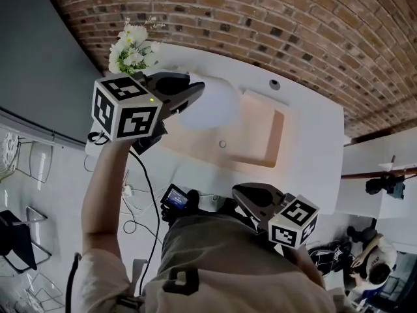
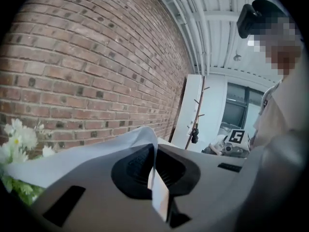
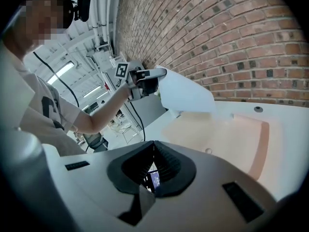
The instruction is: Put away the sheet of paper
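Observation:
The white sheet of paper [image 1: 214, 104] hangs in the air over the white table [image 1: 313, 129], above the left end of a peach mat [image 1: 260, 132]. My left gripper [image 1: 199, 89] is shut on the sheet's near edge. In the left gripper view the sheet [image 2: 82, 156] is pinched between the jaws of the left gripper [image 2: 154, 151] and bows off to the left. My right gripper [image 1: 242, 193] is low, close to the person's body, shut and holding nothing. In the right gripper view, beyond the right gripper [image 3: 153, 149], the left gripper [image 3: 147, 79] holds the paper [image 3: 186, 94] up.
A bunch of white flowers [image 1: 133, 47] stands at the table's far left corner, right behind the left gripper. A brick wall [image 1: 293, 18] runs behind the table. The table has a round cable hole [image 1: 274, 83]. Cables and a small lit device [image 1: 174, 197] lie below the near edge.

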The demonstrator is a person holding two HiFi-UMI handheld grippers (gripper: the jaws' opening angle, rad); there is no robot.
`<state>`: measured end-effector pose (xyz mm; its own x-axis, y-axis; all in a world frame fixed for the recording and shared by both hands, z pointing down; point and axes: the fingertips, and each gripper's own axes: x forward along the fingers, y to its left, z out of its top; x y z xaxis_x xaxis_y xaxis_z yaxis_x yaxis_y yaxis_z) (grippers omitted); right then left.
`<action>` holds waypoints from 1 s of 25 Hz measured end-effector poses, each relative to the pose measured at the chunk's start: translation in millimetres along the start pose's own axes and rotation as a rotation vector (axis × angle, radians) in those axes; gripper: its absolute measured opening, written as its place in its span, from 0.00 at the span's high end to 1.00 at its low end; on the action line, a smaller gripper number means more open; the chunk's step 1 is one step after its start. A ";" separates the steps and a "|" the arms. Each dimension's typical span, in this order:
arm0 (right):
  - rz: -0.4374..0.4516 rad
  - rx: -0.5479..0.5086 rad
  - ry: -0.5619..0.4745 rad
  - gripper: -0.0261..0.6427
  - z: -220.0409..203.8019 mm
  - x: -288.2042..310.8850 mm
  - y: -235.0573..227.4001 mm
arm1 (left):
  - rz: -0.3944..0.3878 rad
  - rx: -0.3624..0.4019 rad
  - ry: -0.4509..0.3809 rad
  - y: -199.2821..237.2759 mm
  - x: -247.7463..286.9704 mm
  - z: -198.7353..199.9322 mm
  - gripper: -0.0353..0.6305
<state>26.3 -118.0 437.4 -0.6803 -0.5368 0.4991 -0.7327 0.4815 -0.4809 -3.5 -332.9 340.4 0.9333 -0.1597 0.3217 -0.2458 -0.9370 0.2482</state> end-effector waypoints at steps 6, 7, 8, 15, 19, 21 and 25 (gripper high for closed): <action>-0.029 0.066 -0.022 0.93 -9.3 -12.7 -17.2 | -0.122 -0.062 0.036 -14.1 23.4 -8.4 0.93; -0.032 0.079 -0.023 0.93 -10.2 -13.6 -20.1 | -0.159 -0.124 0.036 -14.8 26.0 -18.7 0.93; -0.032 0.088 -0.024 0.93 -10.9 -14.4 -22.9 | -0.193 -0.189 0.040 -14.3 29.1 -30.1 0.93; -0.037 0.089 -0.006 0.93 -12.3 -15.9 -32.4 | -0.177 -0.411 0.171 27.4 48.2 -118.1 0.93; -0.029 0.083 0.010 0.93 -12.5 -13.2 -33.4 | -0.204 -0.526 0.223 45.3 55.3 -157.5 0.93; -0.035 0.075 0.018 0.93 -11.9 -12.6 -33.7 | -0.242 -0.589 0.237 46.5 58.6 -172.7 0.93; -0.054 0.065 0.033 0.93 -11.6 -11.6 -31.5 | -0.245 -0.640 0.269 51.8 58.8 -193.8 0.93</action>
<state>57.1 -119.0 455.1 -0.6411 -0.5372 0.5481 -0.7662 0.4063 -0.4979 -12.1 -330.6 549.3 0.9050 0.1899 0.3807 -0.2194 -0.5584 0.8000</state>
